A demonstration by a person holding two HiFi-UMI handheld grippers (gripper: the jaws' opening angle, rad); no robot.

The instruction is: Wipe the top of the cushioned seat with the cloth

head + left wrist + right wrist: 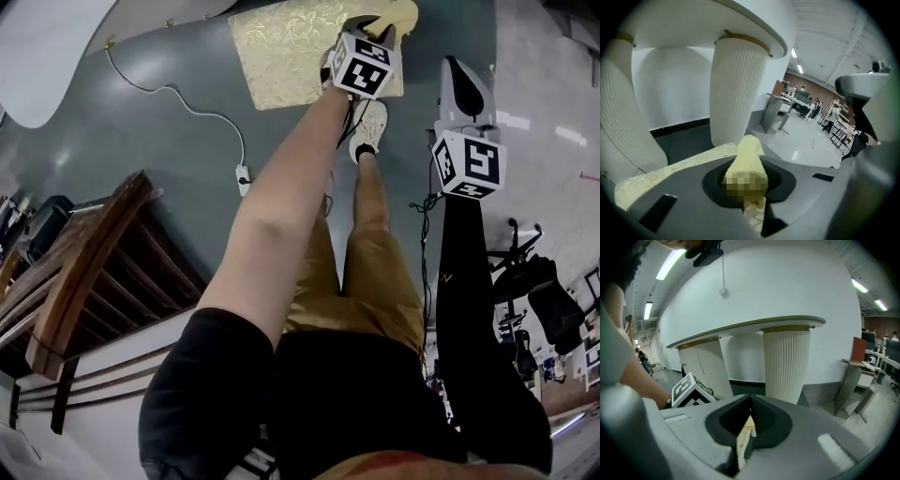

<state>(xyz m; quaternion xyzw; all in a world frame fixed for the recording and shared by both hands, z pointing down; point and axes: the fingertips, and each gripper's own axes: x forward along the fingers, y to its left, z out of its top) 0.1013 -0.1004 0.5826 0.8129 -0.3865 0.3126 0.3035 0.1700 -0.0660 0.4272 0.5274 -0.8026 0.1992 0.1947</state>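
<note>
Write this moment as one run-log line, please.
left claw: shut on cloth | cloth: over seat corner | right claw: shut, empty, off seat

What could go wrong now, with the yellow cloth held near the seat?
The cloth sits as a narrow roll in the left gripper, so it may wipe only a thin strip of the seat. The white cable lies on the floor beside the seat; a step there could catch it.
</note>
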